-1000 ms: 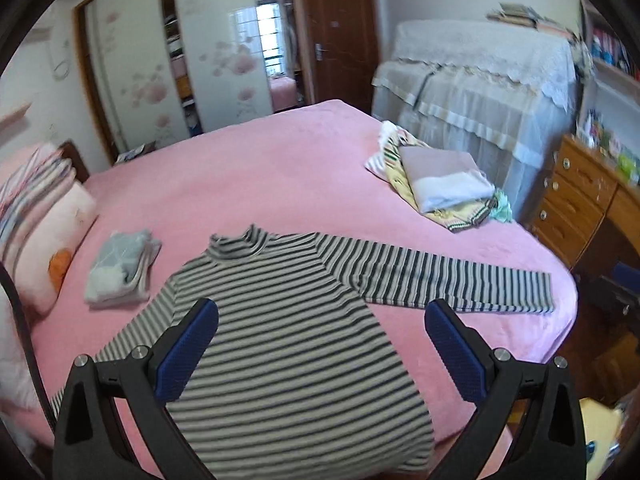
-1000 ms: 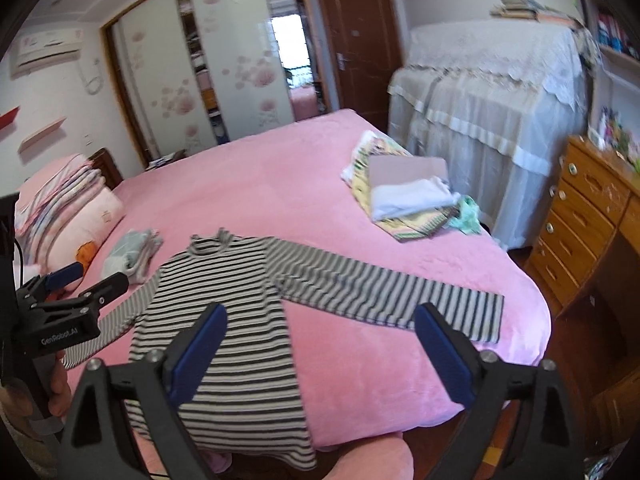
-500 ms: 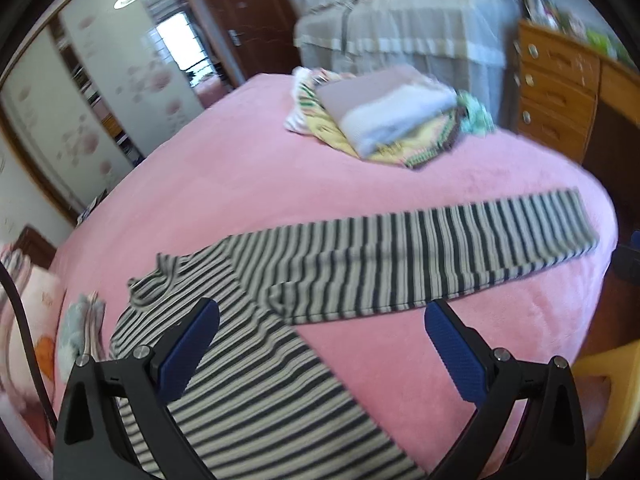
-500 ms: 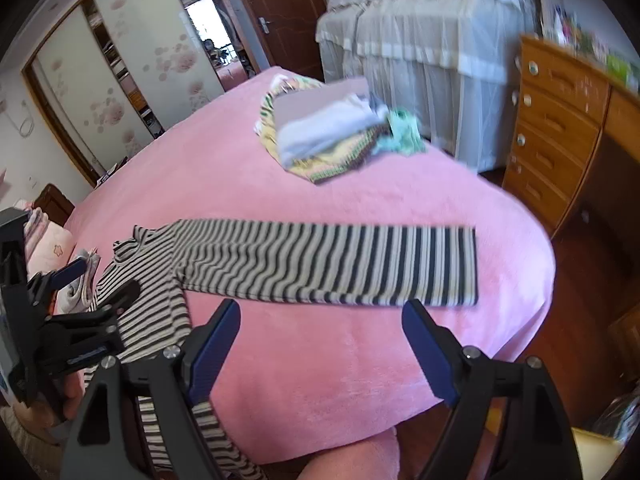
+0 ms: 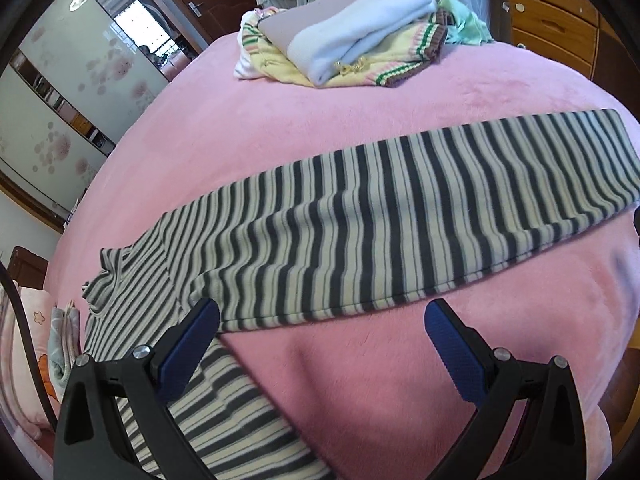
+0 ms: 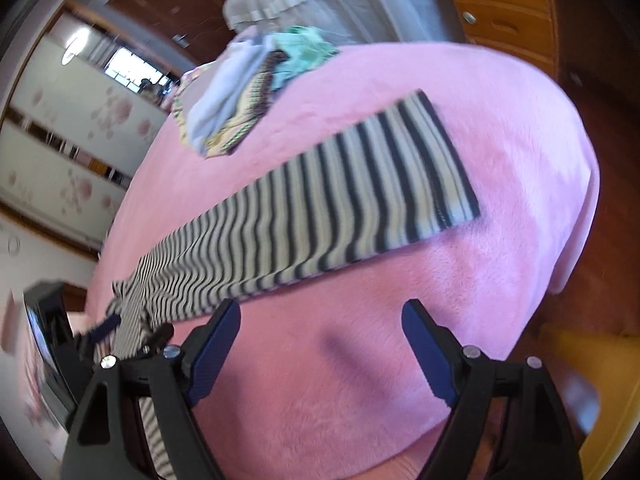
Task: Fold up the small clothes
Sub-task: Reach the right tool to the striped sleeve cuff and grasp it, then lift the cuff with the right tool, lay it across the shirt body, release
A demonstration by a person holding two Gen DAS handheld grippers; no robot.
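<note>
A grey-and-black striped sweater lies flat on the pink bed (image 5: 400,380). Its right sleeve (image 5: 400,208) stretches out toward the bed's edge, and its body (image 5: 224,420) runs under my left finger. My left gripper (image 5: 320,312) hovers open just above the sleeve's near edge, close to the armpit, with nothing between its blue pads. In the right wrist view the sleeve (image 6: 340,208) ends in a cuff (image 6: 444,160). My right gripper (image 6: 322,310) hangs open over bare pink blanket just in front of the sleeve. The left gripper (image 6: 132,330) shows at the far left there, blurred.
A pile of folded clothes (image 5: 352,36) sits on the far side of the bed, and a small folded grey garment (image 5: 60,344) lies by a pillow (image 5: 24,360). Wooden drawers (image 5: 560,12) stand beyond the bed's right edge. Something yellow (image 6: 580,360) stands on the floor.
Both grippers have come down and rolled, closing in on the outstretched right sleeve. The right gripper's jaws stand a little narrower than a second ago. The sweater has not moved.
</note>
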